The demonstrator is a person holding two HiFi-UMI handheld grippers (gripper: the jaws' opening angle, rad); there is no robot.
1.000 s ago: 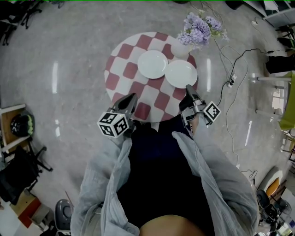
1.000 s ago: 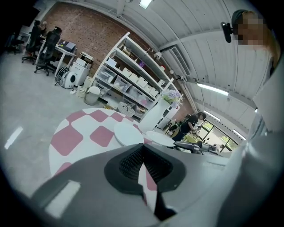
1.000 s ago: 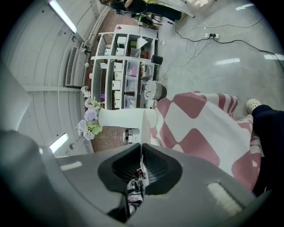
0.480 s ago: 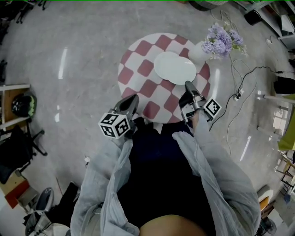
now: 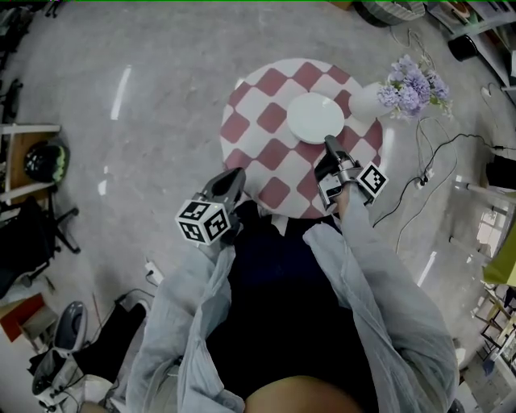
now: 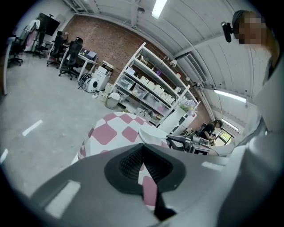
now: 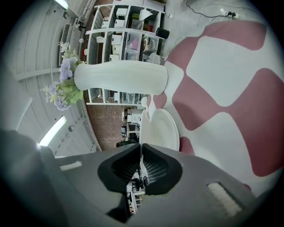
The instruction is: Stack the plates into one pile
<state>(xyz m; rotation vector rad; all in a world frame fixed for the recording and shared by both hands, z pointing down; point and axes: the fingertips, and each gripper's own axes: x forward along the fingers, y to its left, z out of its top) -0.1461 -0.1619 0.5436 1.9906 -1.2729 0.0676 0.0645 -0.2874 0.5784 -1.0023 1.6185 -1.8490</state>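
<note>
Open-plan lab-cum-office: around a round checked table (image 5: 258, 137) spreads a polished grey floor (image 5: 145, 97). Beyond the table stand white shelves (image 6: 148, 91) stacked with boxes. Left of the shelves, office chairs (image 6: 71, 60) sit at desks against a brick wall (image 6: 106, 42). Strip lights (image 6: 157, 8) line the white ceiling.

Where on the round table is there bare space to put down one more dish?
The left half of the table is bare, from the plate pile to the left rim. Crowded: the far right, where the vase stands beside the pile and the right claw grips the pile's near rim.
</note>
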